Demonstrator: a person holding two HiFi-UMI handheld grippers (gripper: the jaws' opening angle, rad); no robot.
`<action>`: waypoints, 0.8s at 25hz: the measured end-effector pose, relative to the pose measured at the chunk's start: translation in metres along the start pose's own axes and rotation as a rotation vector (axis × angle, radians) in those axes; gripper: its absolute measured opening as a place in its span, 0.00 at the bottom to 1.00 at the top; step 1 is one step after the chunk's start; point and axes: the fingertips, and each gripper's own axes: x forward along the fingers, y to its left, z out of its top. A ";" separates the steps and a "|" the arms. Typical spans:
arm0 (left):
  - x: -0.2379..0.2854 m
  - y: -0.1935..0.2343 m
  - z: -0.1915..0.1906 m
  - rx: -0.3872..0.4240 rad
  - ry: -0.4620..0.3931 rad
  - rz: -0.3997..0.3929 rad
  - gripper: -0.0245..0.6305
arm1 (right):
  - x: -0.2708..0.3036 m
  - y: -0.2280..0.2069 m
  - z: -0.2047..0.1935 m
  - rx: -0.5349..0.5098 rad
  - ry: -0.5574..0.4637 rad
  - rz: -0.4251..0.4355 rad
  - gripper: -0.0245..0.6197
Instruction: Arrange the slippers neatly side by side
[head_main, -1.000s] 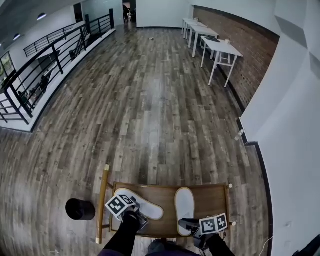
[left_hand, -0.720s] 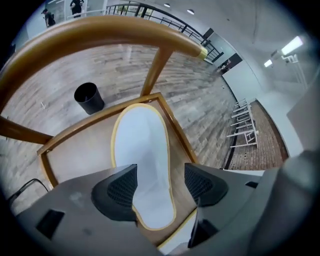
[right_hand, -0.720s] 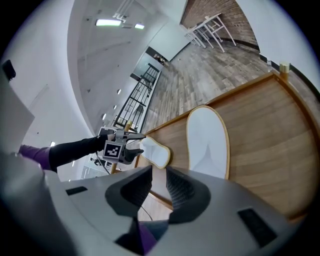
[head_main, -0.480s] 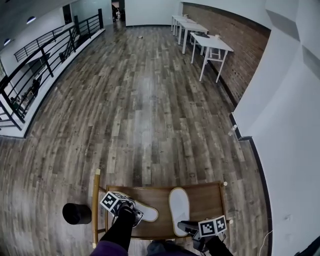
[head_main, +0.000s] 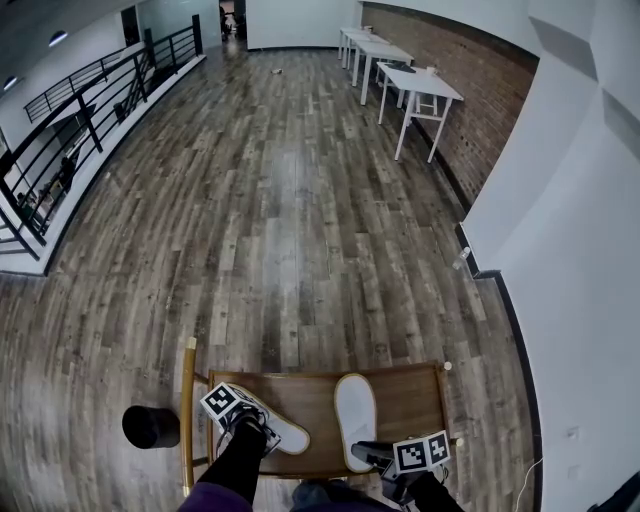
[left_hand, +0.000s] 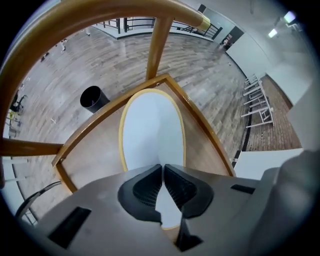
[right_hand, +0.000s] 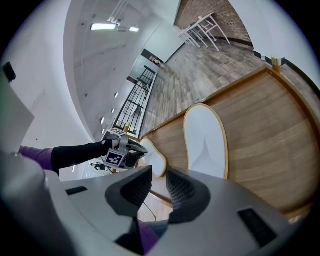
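One left claw (left_hand: 163, 167) tipped steeply down, just closing on slipper (left_hand: 150, 130).

A floor of grey-brown wood planks (head_main: 290, 230) is bounded on the right by a white wall (head_main: 580, 250) and a brick wall (head_main: 470, 100), along which white tables (head_main: 420, 85) are set, and on the left by a black railing (head_main: 90, 110).

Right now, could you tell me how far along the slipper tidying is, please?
Done: the right slipper lies straight on the wooden seat. In hand: the left gripper has just been closing its fingers over the near end of the left slipper, which lies angled; a real pinch isn't clear. Left: swing it parallel beside the other. The right gripper hovers open, empty.
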 end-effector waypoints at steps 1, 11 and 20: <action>0.000 0.000 0.000 0.024 0.004 0.005 0.07 | 0.001 0.000 0.000 0.000 0.003 0.001 0.17; -0.014 -0.011 -0.003 0.229 -0.041 -0.042 0.05 | 0.005 0.004 0.000 -0.002 0.004 0.011 0.17; -0.029 -0.037 -0.027 0.522 -0.087 -0.091 0.05 | 0.005 0.003 -0.002 -0.008 0.003 0.010 0.17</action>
